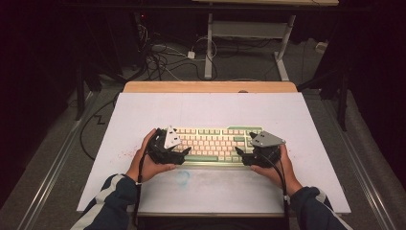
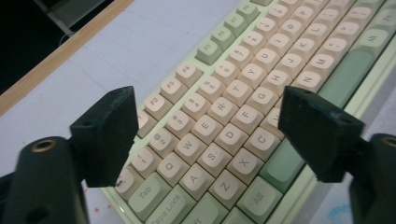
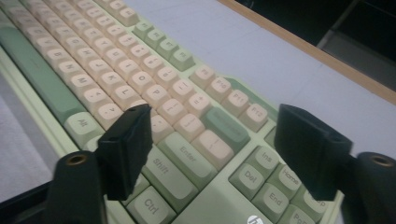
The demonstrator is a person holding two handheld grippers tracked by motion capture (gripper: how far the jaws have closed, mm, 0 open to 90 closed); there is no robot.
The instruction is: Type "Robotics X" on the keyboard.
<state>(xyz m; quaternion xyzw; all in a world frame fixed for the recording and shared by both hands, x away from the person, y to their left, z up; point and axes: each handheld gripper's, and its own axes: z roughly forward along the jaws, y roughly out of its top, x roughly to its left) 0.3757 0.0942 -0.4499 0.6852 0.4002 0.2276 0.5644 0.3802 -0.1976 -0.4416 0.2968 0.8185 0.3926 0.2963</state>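
Cream-and-green plastic keyboard (image 1: 215,145) sits near desk's (image 1: 143,110) front edge. Left gripper (image 1: 183,152) & right gripper (image 1: 238,154) flank its ends, both released, jaws spread wide, prob. set to pinch it w/ both.

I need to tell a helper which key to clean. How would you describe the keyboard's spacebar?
On the white table lies a cream-and-green keyboard between the two grippers. Along its near edge runs the spacebar, a long plain green bar, far wider than any neighbouring key.
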